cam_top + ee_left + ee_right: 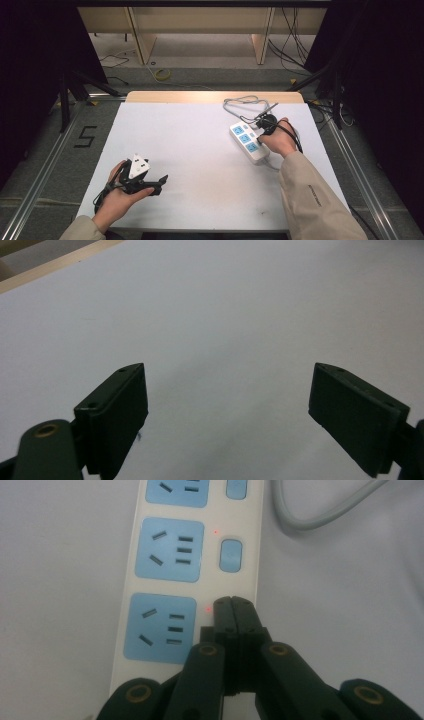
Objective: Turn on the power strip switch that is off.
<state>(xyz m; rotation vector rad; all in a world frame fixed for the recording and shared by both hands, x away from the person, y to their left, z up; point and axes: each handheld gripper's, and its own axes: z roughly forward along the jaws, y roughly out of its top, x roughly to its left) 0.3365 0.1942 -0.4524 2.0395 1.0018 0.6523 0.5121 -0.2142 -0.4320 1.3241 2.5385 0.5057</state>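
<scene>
A white power strip [248, 142] with three blue sockets lies at the right of the white table [190, 150]. My right gripper [263, 131] points down on it. In the right gripper view its jaws are shut together, and the right gripper [231, 602] has its tips over the switch spot beside the nearest socket [160, 627]. A small red light [207, 610] glows just left of the tips. I cannot tell whether they touch the strip [210, 580]. My left gripper [159, 184] rests low at the front left, and the left gripper [227, 390] stands wide open over bare table.
The strip's grey cable [240, 102] loops toward the far edge, and the cable [310, 515] curves past the strip's right side. A second blue switch [231, 555] sits by the middle socket. A "5" mark [86, 136] is on the floor at left.
</scene>
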